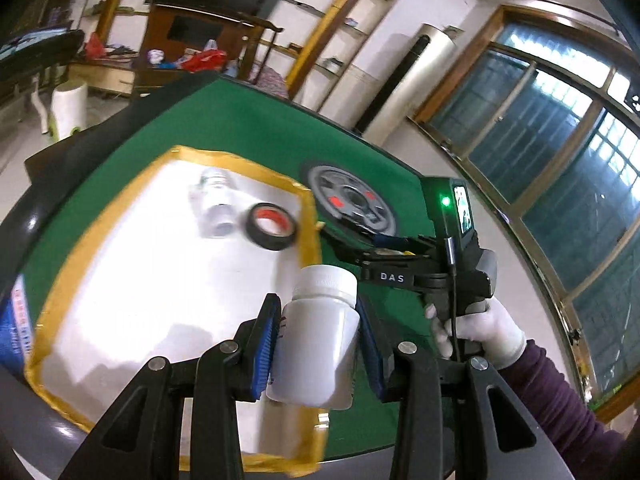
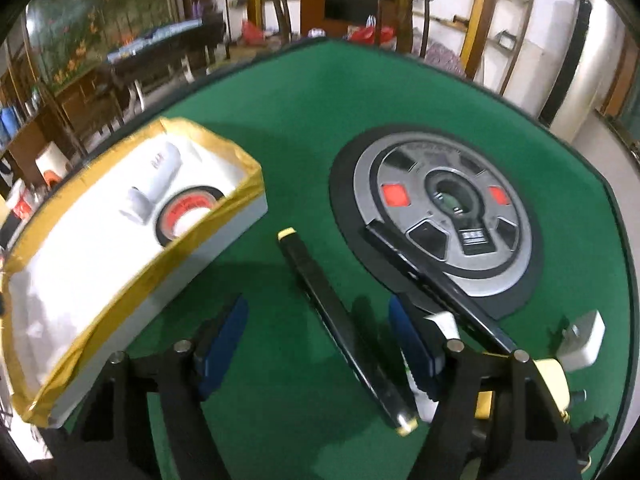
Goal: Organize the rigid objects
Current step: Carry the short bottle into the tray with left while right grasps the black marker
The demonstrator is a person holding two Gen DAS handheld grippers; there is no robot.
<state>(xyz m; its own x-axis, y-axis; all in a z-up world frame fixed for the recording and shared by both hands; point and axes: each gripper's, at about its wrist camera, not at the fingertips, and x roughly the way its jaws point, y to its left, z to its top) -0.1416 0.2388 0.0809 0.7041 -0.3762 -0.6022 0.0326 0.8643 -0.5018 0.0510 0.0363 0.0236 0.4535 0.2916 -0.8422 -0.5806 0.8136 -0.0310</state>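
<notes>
My left gripper (image 1: 318,340) is shut on a white plastic bottle (image 1: 320,336) and holds it above the near right part of the white box with yellow tape rim (image 1: 308,216). Inside the box lie a white lamp socket (image 1: 214,204) and a roll of black tape (image 1: 272,226); both show in the right wrist view too, socket (image 2: 154,188) and tape (image 2: 186,210), in the box (image 2: 224,216). My right gripper (image 2: 316,344) is open, low over the green table (image 2: 288,128), its jaws on either side of a long black bar with yellow ends (image 2: 344,328).
A grey round dial panel (image 2: 444,216) is set in the table's middle. A black flat strip (image 2: 432,280) lies across its near edge. A white plug adapter (image 2: 584,338) and a yellow object (image 2: 554,380) lie at the right. The right hand-held gripper (image 1: 452,264) shows beside the box.
</notes>
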